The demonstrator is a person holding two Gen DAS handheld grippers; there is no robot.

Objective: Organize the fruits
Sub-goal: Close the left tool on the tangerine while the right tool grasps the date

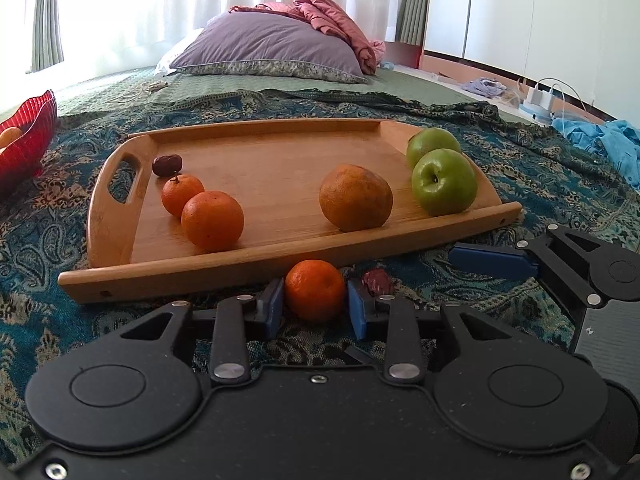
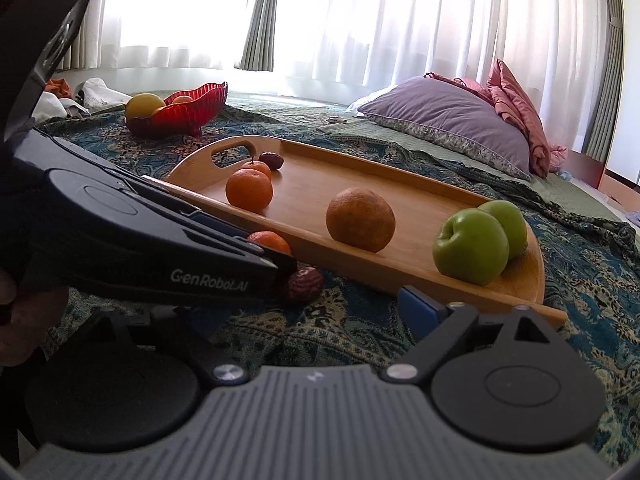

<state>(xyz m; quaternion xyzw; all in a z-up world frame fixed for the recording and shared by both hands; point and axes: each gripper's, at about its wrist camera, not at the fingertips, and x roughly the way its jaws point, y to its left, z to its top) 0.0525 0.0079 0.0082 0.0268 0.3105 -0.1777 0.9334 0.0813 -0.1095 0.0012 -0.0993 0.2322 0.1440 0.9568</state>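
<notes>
LEFT: your left gripper (image 1: 315, 307) clenches the mandarin (image 1: 315, 290) on the bedspread, just outside the wooden tray (image 1: 280, 254) | RIGHT: right gripper (image 2: 304, 320) spread, empty | RISK: fruit clips the rim on lifting; red date (image 1: 377, 281) beside the pad rolls if nudged.

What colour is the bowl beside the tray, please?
The bowl is translucent red; the right wrist view shows it best.
</notes>
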